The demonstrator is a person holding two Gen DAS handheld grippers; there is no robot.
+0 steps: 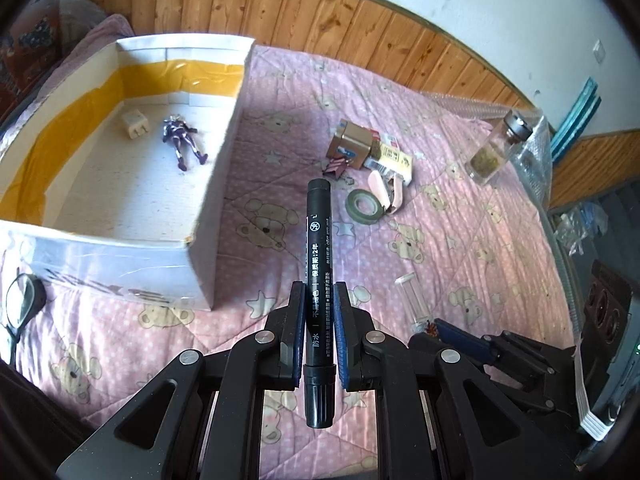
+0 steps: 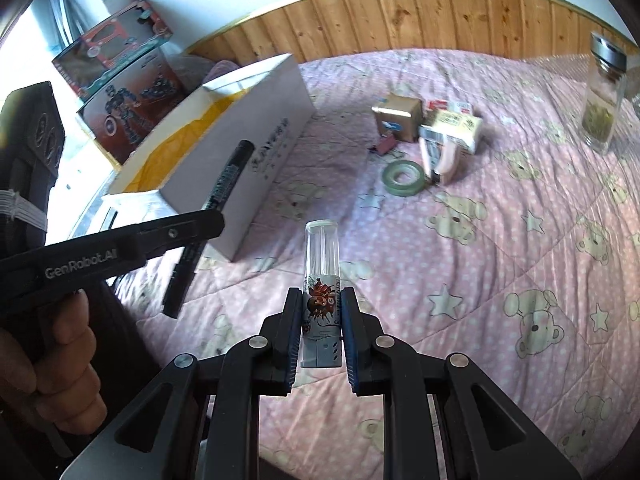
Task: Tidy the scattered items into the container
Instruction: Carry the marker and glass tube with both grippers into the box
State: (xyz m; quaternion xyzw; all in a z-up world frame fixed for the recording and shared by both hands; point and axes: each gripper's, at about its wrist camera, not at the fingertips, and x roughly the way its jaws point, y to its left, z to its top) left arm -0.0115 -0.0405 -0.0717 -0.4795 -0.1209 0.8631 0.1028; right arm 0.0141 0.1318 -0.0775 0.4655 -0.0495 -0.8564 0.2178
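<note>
Pink, bear-printed bedding carries a half-finished tidy-up. The left gripper (image 1: pixel 319 304) pinches a black marker (image 1: pixel 318 264), and the right gripper (image 2: pixel 321 312) clamps a small clear-topped lighter (image 2: pixel 322 280), both held above the bed (image 1: pixel 440 248) near the white box (image 1: pixel 224 152). Inside the box lie a toy figure (image 1: pixel 185 142) and a plug adapter (image 1: pixel 135 124). Still scattered on the bed are a tape roll (image 1: pixel 365 203), a small brown carton (image 1: pixel 352 144), some packets (image 1: pixel 394 156) and a glass jar (image 1: pixel 496 148), so most of the job appears to remain.
</note>
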